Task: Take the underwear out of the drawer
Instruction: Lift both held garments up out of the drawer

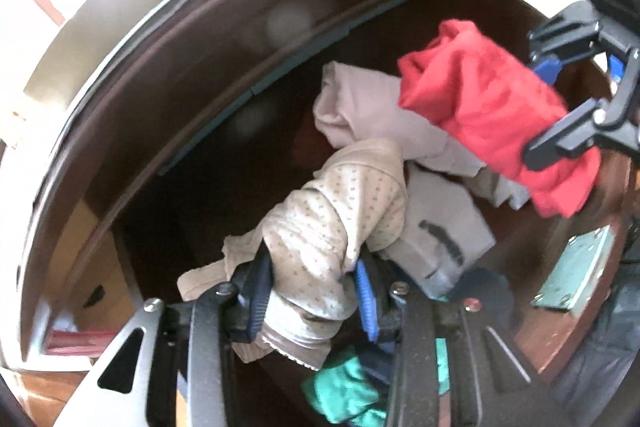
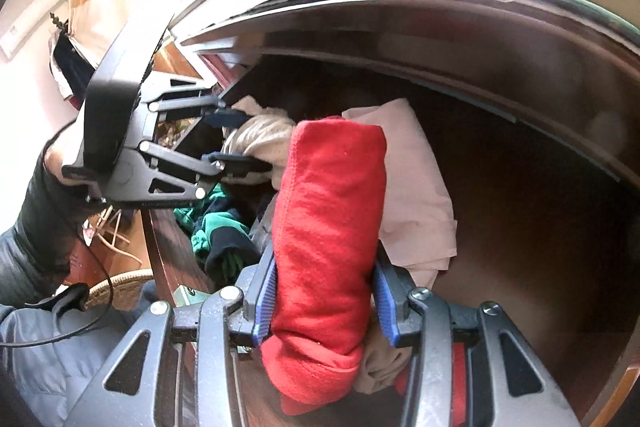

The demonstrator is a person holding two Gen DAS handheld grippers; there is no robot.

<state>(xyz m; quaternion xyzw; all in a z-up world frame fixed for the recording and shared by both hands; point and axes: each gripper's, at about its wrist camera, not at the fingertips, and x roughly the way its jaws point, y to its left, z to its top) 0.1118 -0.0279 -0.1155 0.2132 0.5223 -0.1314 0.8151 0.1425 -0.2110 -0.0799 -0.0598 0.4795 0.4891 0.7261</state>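
Left gripper (image 1: 310, 287) clamped on dotted beige underwear (image 1: 340, 211), right gripper (image 2: 324, 303) clamped on red underwear (image 2: 332, 219), both above the open drawer (image 1: 168, 87). Risk: pink garment (image 1: 360, 107) at twelve o'clock snagging and dragging out.

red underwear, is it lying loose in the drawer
No, the right hand-held gripper is clamped on the red underwear, holding it above the drawer.

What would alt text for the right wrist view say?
The right gripper holds a red garment over an open wooden drawer. Beside it, the left gripper grips a beige dotted garment; pink and green clothes lie inside.
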